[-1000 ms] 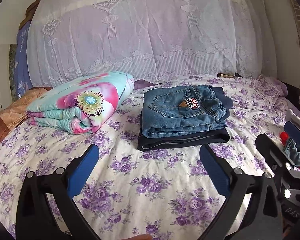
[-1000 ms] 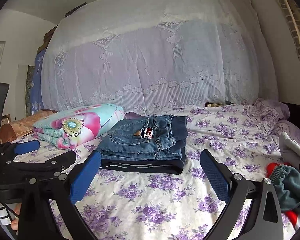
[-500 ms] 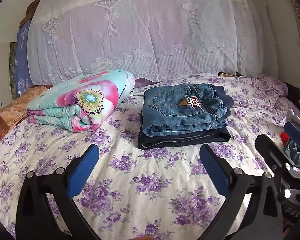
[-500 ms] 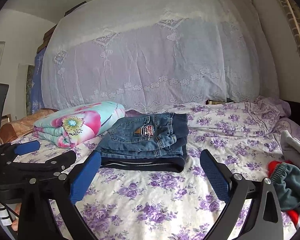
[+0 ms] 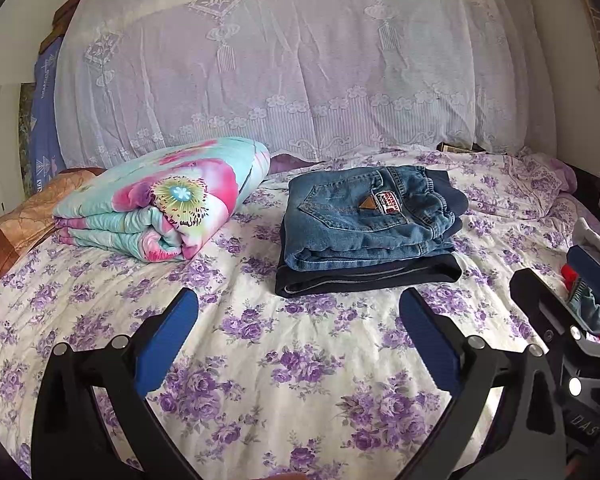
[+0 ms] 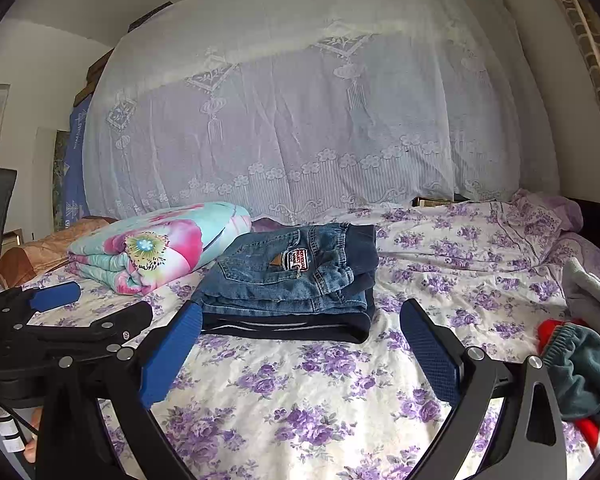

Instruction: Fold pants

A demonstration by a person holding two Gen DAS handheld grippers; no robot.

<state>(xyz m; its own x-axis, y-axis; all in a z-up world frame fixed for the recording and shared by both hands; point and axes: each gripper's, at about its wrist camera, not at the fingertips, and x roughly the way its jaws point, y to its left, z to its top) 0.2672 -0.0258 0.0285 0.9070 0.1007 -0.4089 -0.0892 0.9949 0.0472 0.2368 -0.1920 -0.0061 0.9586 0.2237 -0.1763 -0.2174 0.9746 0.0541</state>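
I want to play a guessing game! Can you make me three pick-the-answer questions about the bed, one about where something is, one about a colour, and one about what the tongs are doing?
1. What do the folded jeans lie on?
A. flowery quilt
B. dark folded pants
C. bare sheet

2. What colour are the bedsheet flowers?
A. purple
B. yellow
C. green

3. How are the left tongs and right tongs?
A. both open, empty
B. both shut
C. holding jeans

Answers: 1 B, dark folded pants peek out underneath. 2 A, purple blooms everywhere. 3 A, wide gaps, nothing between.
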